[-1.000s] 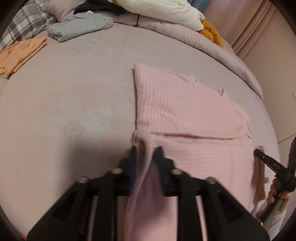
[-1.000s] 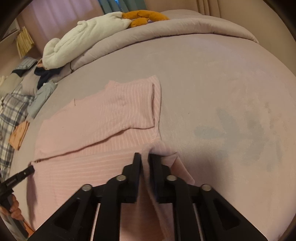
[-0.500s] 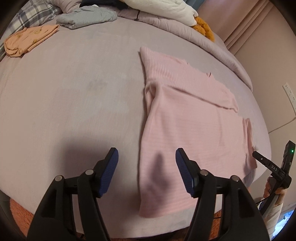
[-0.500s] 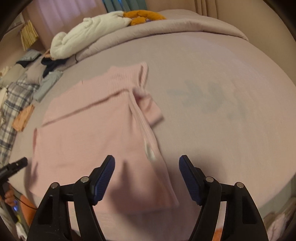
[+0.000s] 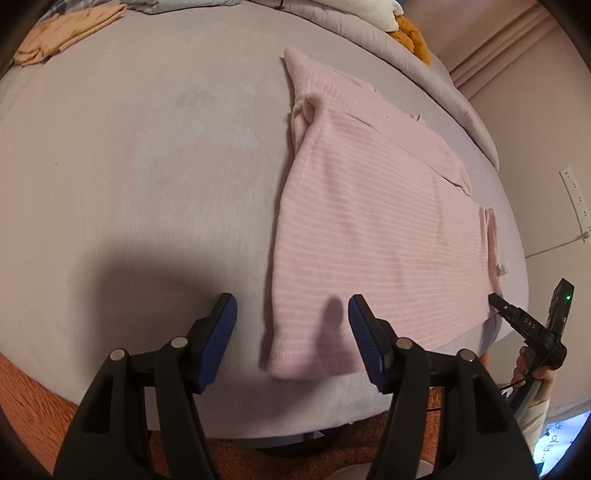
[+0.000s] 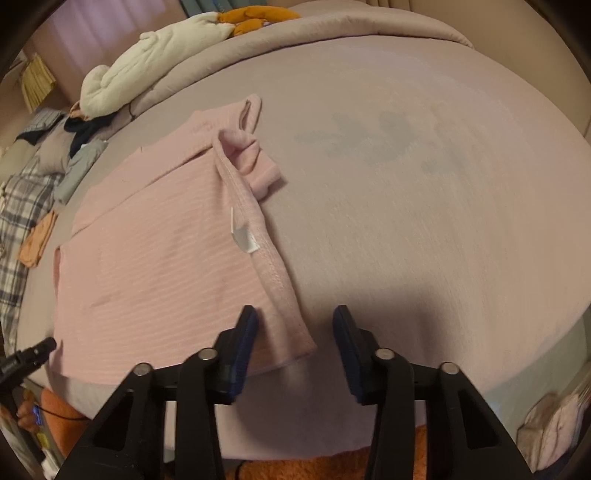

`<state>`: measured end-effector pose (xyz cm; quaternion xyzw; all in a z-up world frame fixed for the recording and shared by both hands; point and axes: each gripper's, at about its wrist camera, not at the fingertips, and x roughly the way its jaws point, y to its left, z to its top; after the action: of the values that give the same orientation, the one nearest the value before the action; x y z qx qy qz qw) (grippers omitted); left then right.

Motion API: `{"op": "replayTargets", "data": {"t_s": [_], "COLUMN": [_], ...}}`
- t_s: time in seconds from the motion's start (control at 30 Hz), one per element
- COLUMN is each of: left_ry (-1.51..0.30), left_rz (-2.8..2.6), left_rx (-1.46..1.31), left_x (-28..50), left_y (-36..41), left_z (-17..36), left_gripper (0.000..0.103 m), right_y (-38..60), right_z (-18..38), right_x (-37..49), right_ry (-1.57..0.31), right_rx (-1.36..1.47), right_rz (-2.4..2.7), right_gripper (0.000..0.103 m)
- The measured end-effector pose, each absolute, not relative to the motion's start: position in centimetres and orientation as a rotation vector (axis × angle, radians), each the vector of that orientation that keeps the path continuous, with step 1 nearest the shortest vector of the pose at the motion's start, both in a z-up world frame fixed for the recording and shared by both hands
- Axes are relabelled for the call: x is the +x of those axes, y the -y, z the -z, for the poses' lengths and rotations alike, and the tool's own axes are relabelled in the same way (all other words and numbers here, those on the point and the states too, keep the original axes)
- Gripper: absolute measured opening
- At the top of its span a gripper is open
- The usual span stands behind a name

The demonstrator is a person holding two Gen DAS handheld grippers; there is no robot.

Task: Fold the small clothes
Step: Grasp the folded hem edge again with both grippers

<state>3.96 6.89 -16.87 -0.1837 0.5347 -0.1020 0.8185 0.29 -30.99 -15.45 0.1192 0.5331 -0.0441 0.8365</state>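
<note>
Only on the right wrist view — pink top's [image 6: 159, 258] white tag [image 6: 243, 234], perhaps blurred.

Pink striped top [image 5: 369, 221] flat on bed.

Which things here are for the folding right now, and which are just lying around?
For the job:
- pink striped top, spread on the bed
- left gripper, open over its near hem
- right gripper, open at its other corner

Lying about:
- orange garment
- white duvet
- plaid cloth
- grey-blue folded garment
</note>
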Motion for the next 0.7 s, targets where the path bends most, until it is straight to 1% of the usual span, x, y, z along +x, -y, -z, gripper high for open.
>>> {"op": "replayTargets", "data": {"t_s": [0.03,0.07,0.1,0.13,0.17,0.2,0.27,0.37,0.57,0.7], "left_ry": [-1.143,-1.15,-1.157,-1.164,-1.174,-1.183,-1.18,-1.134,-0.932,-0.839], "left_rz": [0.22,0.224,0.231,0.245,0.254,0.256,0.244,0.266,0.32,0.349], "left_rx": [-0.382,-0.369,-0.357,-0.348,-0.349,-0.355,-0.359,-0.345,-0.313,-0.323], "left_x": [3.7,3.6,3.5,3.4,3.3,3.3,3.4,3.5,3.9,3.4], "left_y": [-6.8,-6.7,-6.5,-6.2,-6.0,-6.0,-6.0,-5.7,-5.6,-6.3], "left_z": [16.9,17.1,17.1,17.2,17.3,17.4,17.0,14.7,6.5,2.4], "left_gripper": [0.052,0.045,0.039,0.025,0.012,0.008,0.005,0.005,0.005,0.005], "right_y": [31.1,31.1,31.0,30.7,30.4,30.0,29.3,28.5,28.0,27.8], "right_z": [15.5,15.5,15.5,15.6,15.6,15.5,15.3,13.5,6.4,2.5], "right_x": [0.2,0.2,0.3,0.4,0.5,0.6,0.7,1.1,1.9,1.2], "right_ry": [-1.131,-1.131,-1.132,-1.131,-1.126,-1.12,-1.104,-1.047,-0.83,-0.704], "right_rx": [0.248,0.251,0.268,0.282,0.299,0.303,0.311,0.359,0.385,0.375], "right_rz": [0.093,0.084,0.063,0.051,0.038,0.034,0.016,-0.058,-0.161,-0.2], "right_gripper": [0.033,0.023,0.017,0.009,0.009,0.008,0.008,0.007,0.007,0.007]}}
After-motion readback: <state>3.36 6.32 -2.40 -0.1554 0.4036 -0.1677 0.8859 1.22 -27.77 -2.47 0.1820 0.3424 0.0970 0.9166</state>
